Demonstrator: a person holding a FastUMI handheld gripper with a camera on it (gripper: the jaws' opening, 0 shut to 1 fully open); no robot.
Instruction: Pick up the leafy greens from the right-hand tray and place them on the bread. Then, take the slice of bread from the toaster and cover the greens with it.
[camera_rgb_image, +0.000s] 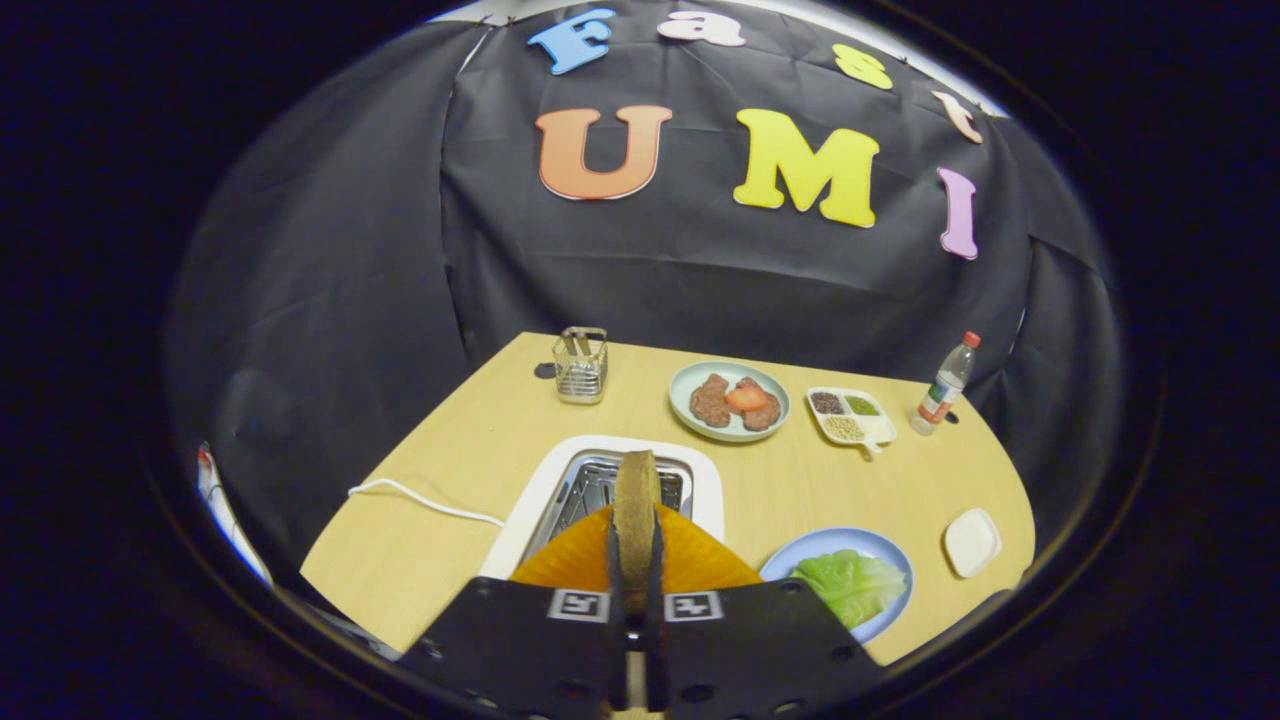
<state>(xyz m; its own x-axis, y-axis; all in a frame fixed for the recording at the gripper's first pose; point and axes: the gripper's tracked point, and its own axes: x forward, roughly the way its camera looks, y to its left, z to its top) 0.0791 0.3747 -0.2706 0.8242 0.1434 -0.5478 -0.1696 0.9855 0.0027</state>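
My gripper (636, 548) is shut on a brown slice of bread (636, 495), held upright and edge-on between both fingers. The slice stands just over the open slot of the white toaster (535, 500), which sits directly ahead of the fingers. To the right of the fingers, a light blue plate (812, 545) carries the leafy greens (850, 585), a pale green leaf lying flat. Whether anything lies under the leaf I cannot tell.
Beyond the toaster stand a wire metal holder (581, 365), a pale plate with meat and tomato (730, 402), a compartment tray of seasonings (850, 412) and a red-capped bottle (946, 385). A small white dish (971, 541) lies right of the greens. The toaster's white cord (420, 497) trails left.
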